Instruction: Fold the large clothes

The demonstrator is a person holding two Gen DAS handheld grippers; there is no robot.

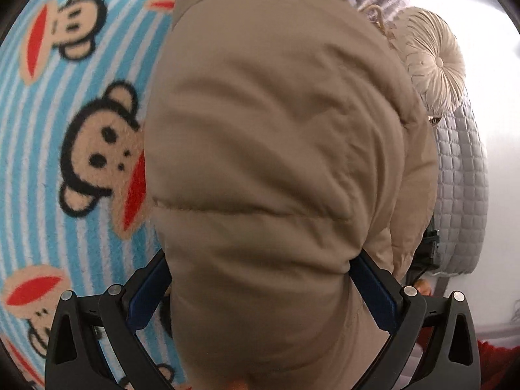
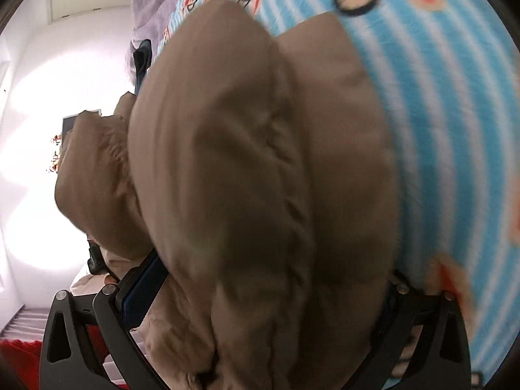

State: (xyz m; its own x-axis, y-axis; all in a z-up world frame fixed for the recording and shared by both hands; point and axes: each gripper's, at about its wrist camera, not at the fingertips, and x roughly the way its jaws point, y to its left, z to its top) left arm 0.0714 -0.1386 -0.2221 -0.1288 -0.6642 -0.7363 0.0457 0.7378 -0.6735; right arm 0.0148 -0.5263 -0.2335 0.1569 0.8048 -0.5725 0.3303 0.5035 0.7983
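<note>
Blue-and-white striped fleece printed with monkey faces covers the bed (image 1: 65, 162), and a white wall and a round pleated cushion (image 1: 435, 65) are seen beyond its edge. Over this blanket a large tan padded jacket (image 1: 276, 146) is held up — its bulk fills both wrist views.

The left gripper (image 1: 260, 292) is clamped on a thick bunch of the quilted fabric, the blue-padded fingers (image 1: 373, 289) pressed against either side of it. The right gripper (image 2: 260, 292) is likewise closed on a puffy roll of the same jacket, though only one of its fingers (image 2: 143, 286) is clearly seen; the other is hidden behind cloth.

Two separate grips are probably kept so that the heavy garment can be spread and laid flat on the bed — one hold alone would let it sag and twist. Folding proper appears not yet begun.
</note>
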